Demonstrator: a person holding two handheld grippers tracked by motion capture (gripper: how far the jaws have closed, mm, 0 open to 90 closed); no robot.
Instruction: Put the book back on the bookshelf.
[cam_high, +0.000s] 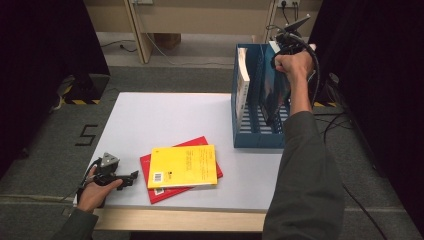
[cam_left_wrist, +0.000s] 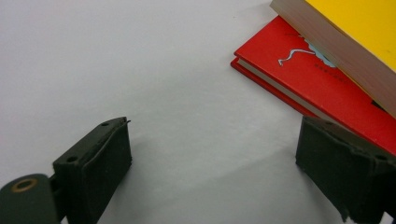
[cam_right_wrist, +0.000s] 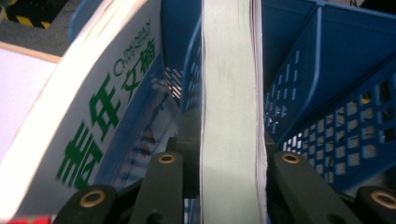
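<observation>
The right claw pinches a dark-covered book upright to slot it into the blue plastic file rack, while the left claw rests wide on the white desk.

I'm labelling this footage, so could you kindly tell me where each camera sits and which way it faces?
High view: above the table, looking forward and down; both forearms show.
Left gripper view: on the left gripper, facing the red book; open jaws.
Right gripper view: on the right gripper, facing the blue rack; jaws clamp a book.
Shared: the yellow book, high and left.
</observation>
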